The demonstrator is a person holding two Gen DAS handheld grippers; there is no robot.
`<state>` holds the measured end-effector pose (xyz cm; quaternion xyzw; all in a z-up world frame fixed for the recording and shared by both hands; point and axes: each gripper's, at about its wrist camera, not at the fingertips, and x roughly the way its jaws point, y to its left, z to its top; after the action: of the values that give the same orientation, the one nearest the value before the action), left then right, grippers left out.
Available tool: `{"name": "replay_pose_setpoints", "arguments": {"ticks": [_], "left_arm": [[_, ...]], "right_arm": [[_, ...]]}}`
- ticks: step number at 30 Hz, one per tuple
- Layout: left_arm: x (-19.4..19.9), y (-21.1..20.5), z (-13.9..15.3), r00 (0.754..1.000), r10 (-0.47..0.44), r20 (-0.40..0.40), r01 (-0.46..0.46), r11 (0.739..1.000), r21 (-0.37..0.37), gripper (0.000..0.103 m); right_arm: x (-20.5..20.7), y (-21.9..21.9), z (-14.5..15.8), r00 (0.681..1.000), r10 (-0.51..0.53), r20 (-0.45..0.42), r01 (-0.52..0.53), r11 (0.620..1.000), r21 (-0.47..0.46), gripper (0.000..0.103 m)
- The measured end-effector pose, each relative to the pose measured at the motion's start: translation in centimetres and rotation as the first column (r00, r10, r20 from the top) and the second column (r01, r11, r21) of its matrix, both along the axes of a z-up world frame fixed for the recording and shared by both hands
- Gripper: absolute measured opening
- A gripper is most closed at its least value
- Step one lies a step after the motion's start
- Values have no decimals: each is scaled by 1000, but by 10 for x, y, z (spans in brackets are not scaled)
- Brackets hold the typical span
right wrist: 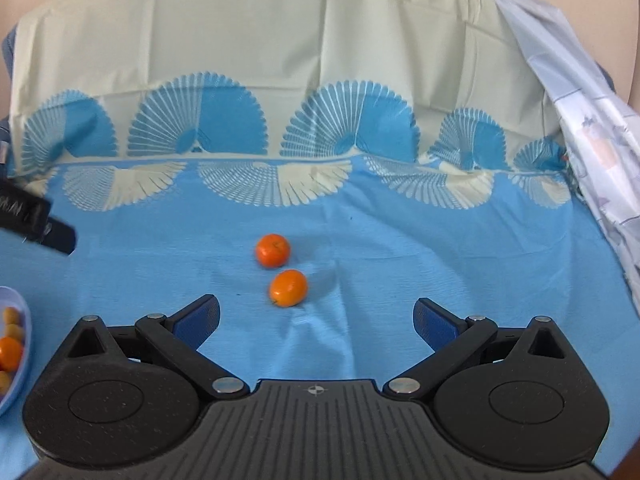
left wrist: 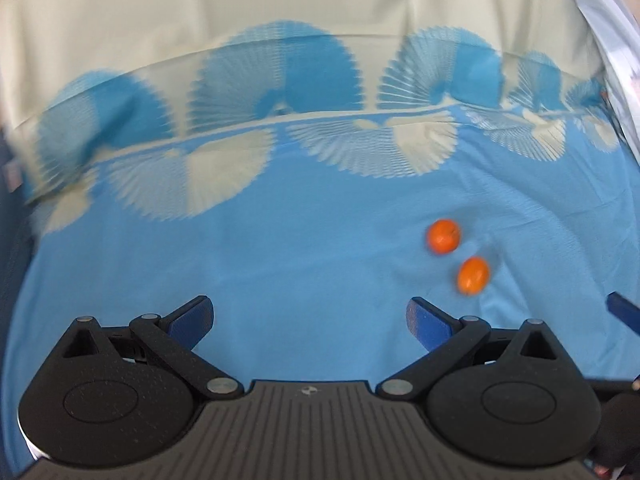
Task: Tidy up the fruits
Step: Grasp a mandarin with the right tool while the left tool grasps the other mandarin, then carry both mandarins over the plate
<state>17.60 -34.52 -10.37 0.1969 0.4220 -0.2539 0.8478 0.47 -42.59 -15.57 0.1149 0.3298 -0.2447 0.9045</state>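
Two small orange fruits lie close together on the blue cloth. In the right wrist view the round one (right wrist: 273, 250) is farther and the oval one (right wrist: 288, 287) nearer, just ahead of my right gripper (right wrist: 316, 318), which is open and empty. In the left wrist view the same fruits, the round one (left wrist: 443, 236) and the oval one (left wrist: 473, 275), lie ahead and to the right of my left gripper (left wrist: 310, 318), also open and empty. A pale blue bowl (right wrist: 18, 380) holding several small orange fruits (right wrist: 9, 354) sits at the left edge of the right wrist view.
The blue cloth (right wrist: 400, 260) with white fan patterns covers the surface and rises up a cream backrest (right wrist: 280, 32). A pale printed sheet (right wrist: 592, 128) hangs at the right. The left gripper's finger (right wrist: 44, 224) shows at the left of the right wrist view.
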Motion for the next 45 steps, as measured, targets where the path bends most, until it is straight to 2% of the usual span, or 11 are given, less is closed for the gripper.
{"name": "replay_pose_setpoints", "arguments": {"ticks": [11,12,13,15,16,17,20,26,30,36,45], "left_arm": [[52,-119,-90,970,-227,-82,230,972,35,102],[54,-126,-95,965,-243,-94,247,968,33,102],[55,-131,-98,961,-256,-108,260,965,26,102],[56,-137,-104,949,-279,-148,279,960,-21,75],[57,-139,-107,934,-298,-196,297,954,-38,45],[57,-140,-106,940,-280,-194,279,960,-36,35],[54,-128,-99,949,-242,-201,237,970,-50,35],[14,-41,-41,979,-101,-179,92,994,-56,35],[-30,41,-1,984,5,-178,-11,1000,-29,35],[-92,156,46,975,115,-189,-119,993,-9,35],[-159,286,90,962,242,-124,-247,968,-30,35]], "right_arm": [[75,-38,-80,996,80,-36,-78,996,49,101],[80,-38,-86,995,95,-40,-94,995,46,100],[83,-38,-90,993,115,-40,-113,993,44,93],[80,-36,-93,991,136,-1,-136,991,20,71],[79,-34,-92,988,157,3,-157,988,10,39],[78,-34,-92,988,158,1,-158,987,15,39],[72,-38,-88,992,124,4,-124,991,46,39],[38,-33,-45,998,62,10,-63,994,87,39],[-3,1,-3,996,81,35,-84,991,102,39],[-52,82,59,972,229,63,-234,966,112,39],[-95,204,122,888,445,114,-458,878,138,39]]}}
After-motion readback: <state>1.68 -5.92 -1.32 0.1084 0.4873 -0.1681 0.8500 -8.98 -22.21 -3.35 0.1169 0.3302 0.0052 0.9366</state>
